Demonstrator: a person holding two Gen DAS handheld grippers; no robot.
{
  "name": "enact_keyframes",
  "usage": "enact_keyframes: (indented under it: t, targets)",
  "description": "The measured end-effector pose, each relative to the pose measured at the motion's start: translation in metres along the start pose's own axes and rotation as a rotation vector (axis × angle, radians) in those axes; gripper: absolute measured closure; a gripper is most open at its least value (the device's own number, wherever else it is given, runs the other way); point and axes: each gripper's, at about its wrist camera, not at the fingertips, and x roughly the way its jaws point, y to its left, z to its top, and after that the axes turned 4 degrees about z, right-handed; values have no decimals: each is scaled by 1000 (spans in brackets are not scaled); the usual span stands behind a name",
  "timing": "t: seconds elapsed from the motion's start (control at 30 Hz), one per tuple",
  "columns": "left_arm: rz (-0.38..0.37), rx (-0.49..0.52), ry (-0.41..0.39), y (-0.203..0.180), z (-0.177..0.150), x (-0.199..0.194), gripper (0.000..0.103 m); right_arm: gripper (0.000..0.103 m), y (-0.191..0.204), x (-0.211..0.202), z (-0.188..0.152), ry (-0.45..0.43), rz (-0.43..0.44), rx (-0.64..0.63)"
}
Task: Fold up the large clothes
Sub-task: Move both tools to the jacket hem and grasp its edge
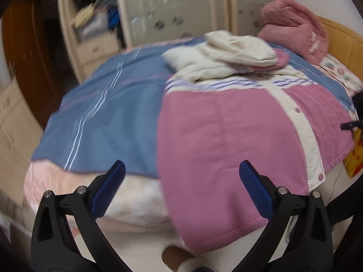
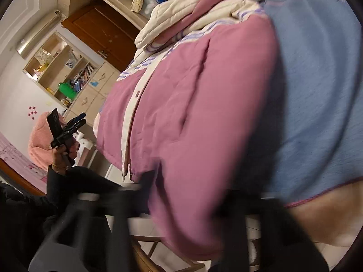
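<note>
While the left gripper (image 1: 182,174) hangs over the near edge of the bed with its blue fingers (image 1: 109,188) spread wide and nothing between them, the pink jacket (image 1: 231,140) lies flat on the blue bedspread (image 1: 113,113), hem drooping over the edge. The right gripper (image 2: 172,222) is just a dark blur low against that hem, so can't tell if it's pinching anything.
</note>
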Motion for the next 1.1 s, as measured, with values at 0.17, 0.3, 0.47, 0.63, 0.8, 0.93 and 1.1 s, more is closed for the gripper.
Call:
enact_keyframes:
  t: [0.17, 0.3, 0.47, 0.63, 0.8, 0.93, 1.1]
  targets:
    - [-118, -66, 118, 31, 1, 25, 2, 88, 18, -7, 4, -40, 79, -7]
    - [-222, -69, 245, 40, -11, 55, 2, 89, 12, -12, 8, -87, 192, 46]
    - [-342, -67, 370, 43, -30, 88, 3, 89, 15, -26, 12, -160, 244, 48]
    - [-449, -116, 359, 55, -32, 93, 7, 89, 18, -22, 17, -149, 222, 35]
    - [-517, -105, 388, 45, -39, 90, 42, 89, 16, -20, 16, -143, 214, 39]
    - [-498, -63, 405, 33, -42, 92, 36, 89, 15, -20, 20, -146, 221, 39]
    - [-498, -75, 400, 34, -44, 91, 37, 89, 15, -20, 20, -151, 232, 46]
